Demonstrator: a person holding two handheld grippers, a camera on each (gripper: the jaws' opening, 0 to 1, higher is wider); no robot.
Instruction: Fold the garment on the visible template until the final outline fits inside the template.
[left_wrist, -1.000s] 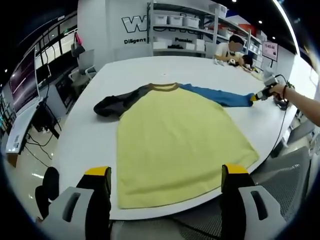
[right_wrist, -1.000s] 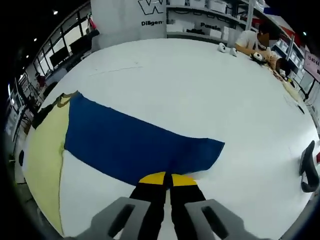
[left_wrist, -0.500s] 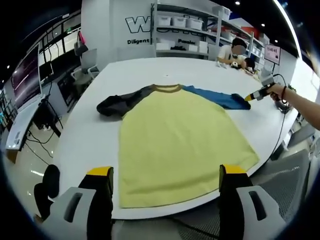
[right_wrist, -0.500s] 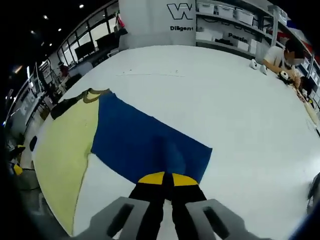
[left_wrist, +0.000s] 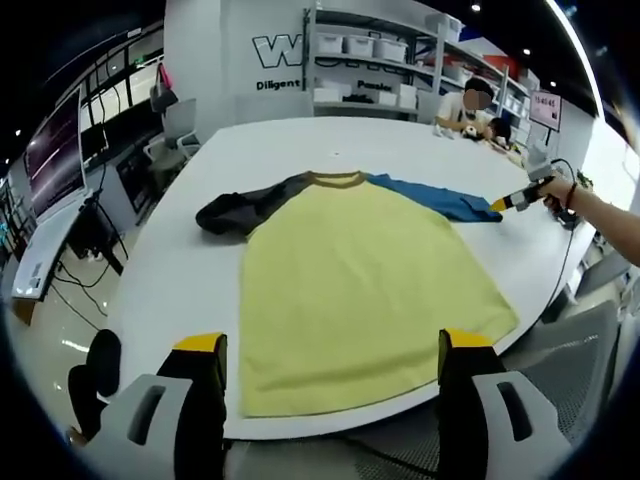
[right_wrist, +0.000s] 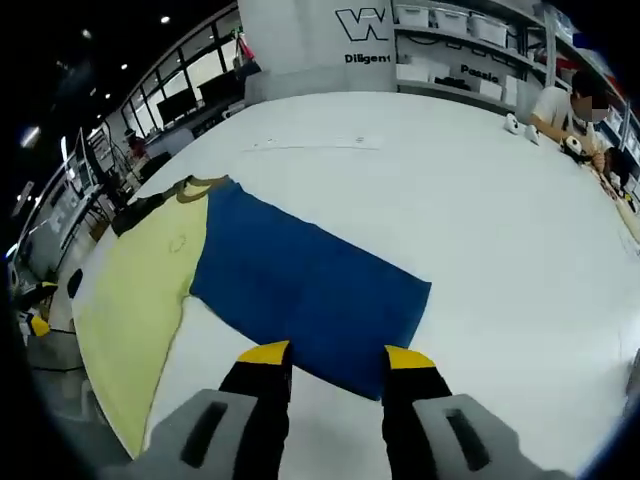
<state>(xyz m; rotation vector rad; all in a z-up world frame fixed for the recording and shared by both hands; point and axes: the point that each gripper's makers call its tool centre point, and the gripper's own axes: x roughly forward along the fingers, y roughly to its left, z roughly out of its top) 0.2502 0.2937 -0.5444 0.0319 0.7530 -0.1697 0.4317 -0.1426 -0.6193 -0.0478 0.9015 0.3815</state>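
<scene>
A yellow shirt (left_wrist: 350, 270) lies flat on the white table (left_wrist: 180, 270), with an olive collar (left_wrist: 337, 178), a crumpled dark grey sleeve (left_wrist: 240, 208) and a blue sleeve (left_wrist: 435, 195). My left gripper (left_wrist: 328, 345) hovers open near the shirt's hem at the table's near edge, holding nothing. In the right gripper view the blue sleeve (right_wrist: 310, 285) lies spread flat, joined to the yellow body (right_wrist: 140, 290). My right gripper (right_wrist: 337, 355) is open, its jaws either side of the cuff edge. The left gripper view shows the right gripper (left_wrist: 497, 205) at the cuff, held by a hand (left_wrist: 560, 190).
A faint thin line (right_wrist: 310, 146) runs across the table beyond the sleeve. A person (left_wrist: 470, 105) sits at the far end with small objects. Shelves with bins (left_wrist: 365, 50) stand behind. A grey chair (left_wrist: 580, 340) is at the near right edge, desks and monitors (left_wrist: 60, 160) to the left.
The right gripper was shut on the blue sleeve's cuff; now its jaws have opened and the cuff lies free on the table. The left gripper has barely moved.
</scene>
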